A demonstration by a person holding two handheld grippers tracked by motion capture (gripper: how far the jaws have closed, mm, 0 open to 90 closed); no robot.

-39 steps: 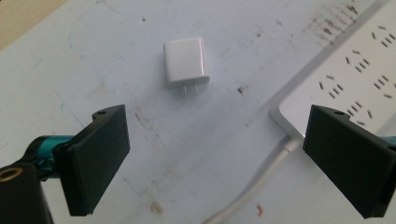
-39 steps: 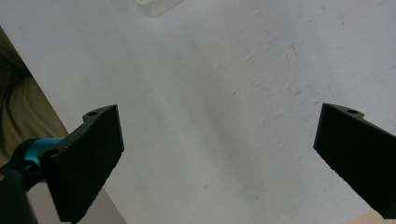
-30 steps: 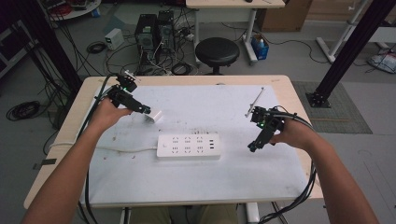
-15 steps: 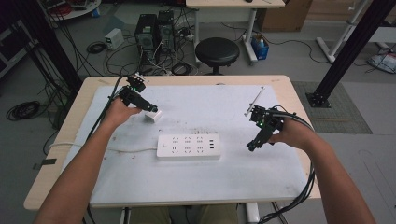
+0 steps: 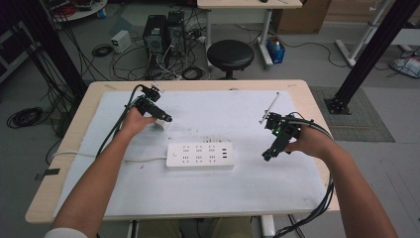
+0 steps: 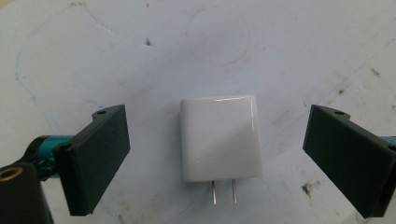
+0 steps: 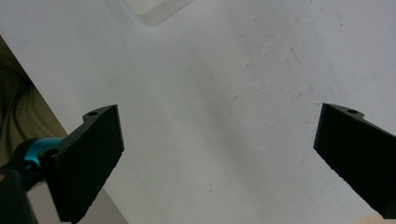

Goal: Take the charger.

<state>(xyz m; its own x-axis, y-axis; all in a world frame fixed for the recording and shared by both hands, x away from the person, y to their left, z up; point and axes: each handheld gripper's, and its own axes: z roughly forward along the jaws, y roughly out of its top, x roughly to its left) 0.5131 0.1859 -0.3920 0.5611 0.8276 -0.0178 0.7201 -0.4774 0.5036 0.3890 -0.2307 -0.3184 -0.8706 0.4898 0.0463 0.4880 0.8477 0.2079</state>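
A white two-prong plug adapter (image 6: 219, 137) lies flat on the white mat, prongs pointing back toward the camera. My left gripper (image 6: 217, 154) is open, one black jaw on each side of the adapter with wide gaps and no contact. From above, the left gripper (image 5: 166, 119) sits at the mat's back left, over the adapter (image 5: 161, 125). A white power strip (image 5: 199, 155) lies in the middle of the mat. My right gripper (image 5: 267, 156) hovers to the strip's right, open, and in its own view the right gripper (image 7: 217, 158) has only bare mat between its jaws.
The white mat (image 5: 223, 198) covers a wooden table (image 5: 59, 163). The strip's cable (image 5: 84, 154) runs off to the left edge. A thin metal rod (image 5: 271, 105) lies at the back right. A corner of the power strip (image 7: 156, 9) shows ahead of the right gripper. A black stool (image 5: 230, 52) stands behind the table.
My left gripper has slid right and slightly nearer, so that its jaws now straddle the adapter. The right gripper and the power strip have stayed put.
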